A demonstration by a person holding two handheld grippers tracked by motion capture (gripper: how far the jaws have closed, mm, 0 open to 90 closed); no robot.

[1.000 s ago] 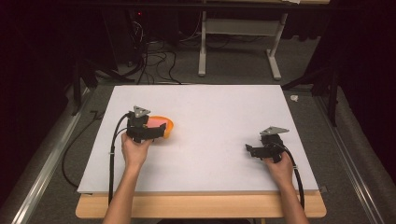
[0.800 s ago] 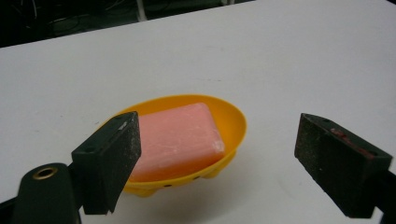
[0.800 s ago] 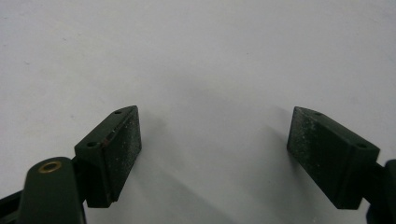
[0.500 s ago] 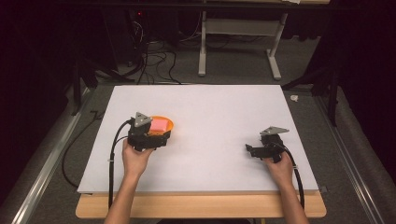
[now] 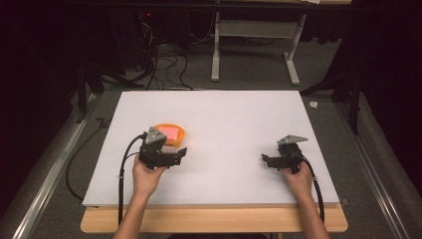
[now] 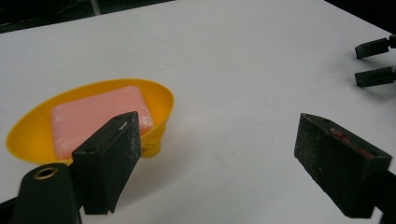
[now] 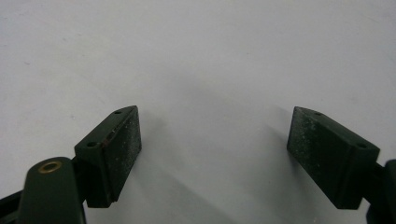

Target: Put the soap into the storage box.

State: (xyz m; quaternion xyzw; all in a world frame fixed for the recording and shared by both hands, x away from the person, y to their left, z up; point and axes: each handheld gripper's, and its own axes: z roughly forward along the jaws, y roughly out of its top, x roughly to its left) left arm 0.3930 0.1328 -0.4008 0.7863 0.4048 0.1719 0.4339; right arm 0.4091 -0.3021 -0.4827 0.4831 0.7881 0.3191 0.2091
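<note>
Now left gripper (image 5: 181,152) clear of dish (image 5: 175,130).

One dish (image 5: 169,133), one soap bar (image 6: 100,119), seemingly.

Left gripper (image 5: 180,154): held low in the left hand (image 5: 147,174), jaws spread wide — nothing between them, tips pointing right.
Right gripper (image 5: 264,159): held in the right hand (image 5: 297,178), jaws wide apart — empty, tips pointing left.
</note>
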